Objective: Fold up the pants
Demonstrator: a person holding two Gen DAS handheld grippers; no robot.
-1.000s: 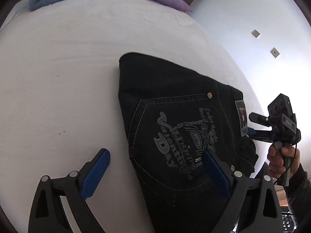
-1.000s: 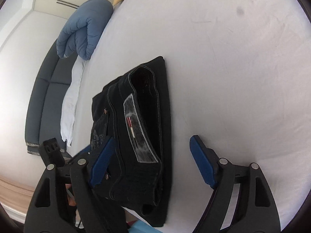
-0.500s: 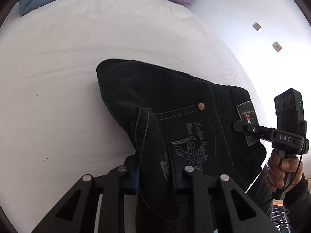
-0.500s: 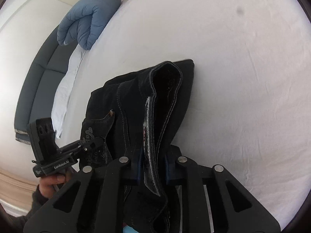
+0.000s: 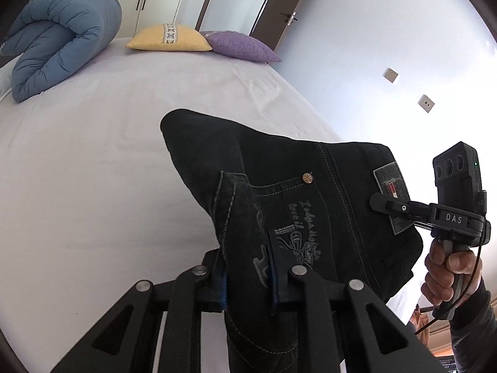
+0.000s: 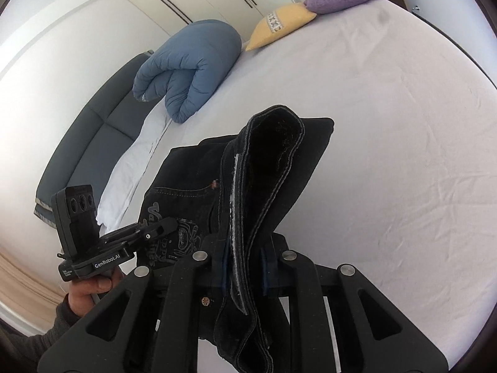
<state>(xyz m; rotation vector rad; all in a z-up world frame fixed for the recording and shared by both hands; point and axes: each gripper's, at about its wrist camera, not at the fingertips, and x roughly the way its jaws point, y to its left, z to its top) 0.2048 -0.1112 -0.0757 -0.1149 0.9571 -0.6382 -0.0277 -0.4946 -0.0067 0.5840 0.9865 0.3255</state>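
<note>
Black folded jeans point(image 5: 310, 171) with grey printed lettering on the back pocket hang lifted above the white bed sheet point(image 5: 93, 186). My left gripper point(image 5: 248, 267) is shut on a bunched fold at the pocket side. My right gripper point(image 6: 243, 264) is shut on the thick waistband edge with the label patch. In the left wrist view the right gripper point(image 5: 377, 202) grips at the patch, a hand below it. In the right wrist view the left gripper point(image 6: 167, 227) pinches the pocket side of the jeans point(image 6: 279, 155). The jeans' far corner is near or on the sheet.
A rolled blue duvet point(image 5: 59, 40) lies at the far left of the bed, with a yellow pillow point(image 5: 169, 39) and a purple pillow point(image 5: 242, 46) at the head. A dark sofa point(image 6: 87, 143) stands beside the bed. A white wall with sockets point(image 5: 425, 102) is on the right.
Both grippers went from open around the jeans lying flat to shut on them. Both hands then rose, lifting the near side of the jeans off the sheet.
</note>
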